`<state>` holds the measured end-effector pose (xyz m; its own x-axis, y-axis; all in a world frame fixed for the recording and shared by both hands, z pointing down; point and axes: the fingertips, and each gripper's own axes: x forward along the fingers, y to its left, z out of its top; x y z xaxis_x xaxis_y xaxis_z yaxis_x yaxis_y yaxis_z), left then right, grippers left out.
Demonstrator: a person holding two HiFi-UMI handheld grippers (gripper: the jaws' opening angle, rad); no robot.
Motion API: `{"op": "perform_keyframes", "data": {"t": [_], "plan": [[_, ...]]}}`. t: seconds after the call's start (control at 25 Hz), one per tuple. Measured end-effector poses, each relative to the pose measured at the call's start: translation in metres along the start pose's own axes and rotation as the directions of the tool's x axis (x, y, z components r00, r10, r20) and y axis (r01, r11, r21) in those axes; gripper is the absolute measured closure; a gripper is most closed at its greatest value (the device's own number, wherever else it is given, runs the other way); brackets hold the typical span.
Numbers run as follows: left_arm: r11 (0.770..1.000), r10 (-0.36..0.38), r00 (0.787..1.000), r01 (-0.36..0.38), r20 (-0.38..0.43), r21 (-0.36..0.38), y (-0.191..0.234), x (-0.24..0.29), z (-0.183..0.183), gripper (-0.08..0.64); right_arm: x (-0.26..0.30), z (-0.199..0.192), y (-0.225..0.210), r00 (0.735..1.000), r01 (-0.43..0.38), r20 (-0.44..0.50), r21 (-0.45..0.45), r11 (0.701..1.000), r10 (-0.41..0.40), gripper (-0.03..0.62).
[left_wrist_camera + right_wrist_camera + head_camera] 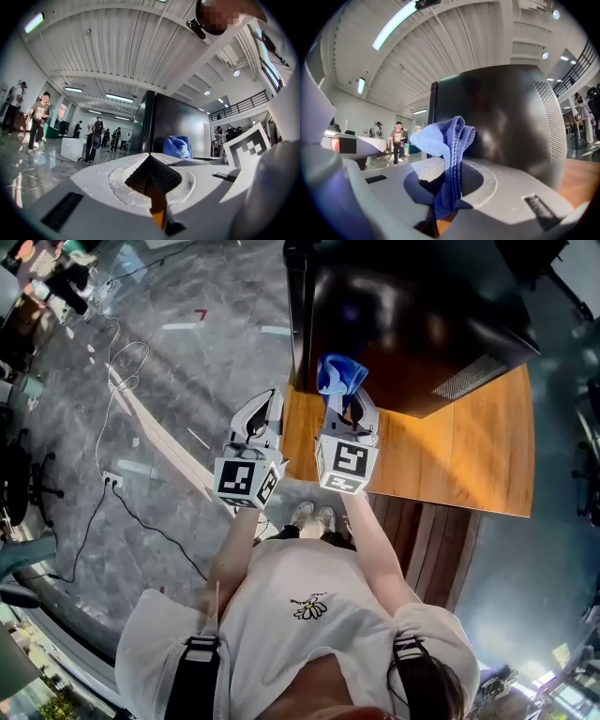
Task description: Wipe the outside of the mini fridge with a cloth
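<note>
Right gripper view shows the fingers of the right gripper (443,180) pinching a blue cloth (446,140), which stands up out of them in a loose, folded bunch. Just behind it is the glossy black side of the mini fridge (506,108), with a vent grille (548,117) toward its right edge. I cannot tell whether the cloth touches the panel yet.

In the left gripper view, the fingers of the left gripper (150,158) are pressed together on nothing and aimed toward the fridge's corner. From the head view, the fridge stands on a wooden counter (469,451), and both grippers sit side by side at its near corner, with the person's feet close below.

Wiping looks about to begin, and a few things could go wrong:
- Only a narrow part of the cloth seems to be gripped, so dragging it across the panel could pull it free.
- Because the cloth is bunched and not spread flat, it may fold aside under pressure and let the hard fingers scrape the shiny surface.
- A stroke carried across the grille could snag the weave.
- The left gripper is not bracing anything, so a firm push might slide the fridge on the counter.
</note>
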<state>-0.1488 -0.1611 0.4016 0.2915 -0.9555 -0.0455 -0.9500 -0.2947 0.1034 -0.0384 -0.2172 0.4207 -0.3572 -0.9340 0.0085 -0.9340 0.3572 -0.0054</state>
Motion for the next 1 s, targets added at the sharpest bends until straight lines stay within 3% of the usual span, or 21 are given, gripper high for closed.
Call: {"op": "perform_keyframes", "data": {"t": [0.2,0.4,0.64,1.0], "plan": [[1.000,0.030,0.999,-0.030,-0.016,-0.005,0.025,-0.009,-0.008,0.555,0.030,-0.021,0.051,0.995,-0.098,-0.040,-0.036,0.995,0.096,0.523],[0.999,0.045,0.999,-0.045,-0.026,-0.005,0.039,-0.014,-0.012,0.555,0.056,-0.037,0.073,0.990,-0.124,-0.077,-0.079,0.989,0.118,0.523],[0.999,0.044,0.999,-0.044,-0.032,-0.011,0.042,-0.011,-0.016,0.555,0.062,-0.049,0.061,0.990,-0.092,-0.111,-0.080,0.993,0.083,0.523],[1.000,-0.022,0.999,0.021,-0.030,-0.014,0.007,0.010,-0.015,0.555,0.043,-0.045,0.014,0.995,-0.023,-0.104,-0.080,0.997,0.015,0.523]]}}
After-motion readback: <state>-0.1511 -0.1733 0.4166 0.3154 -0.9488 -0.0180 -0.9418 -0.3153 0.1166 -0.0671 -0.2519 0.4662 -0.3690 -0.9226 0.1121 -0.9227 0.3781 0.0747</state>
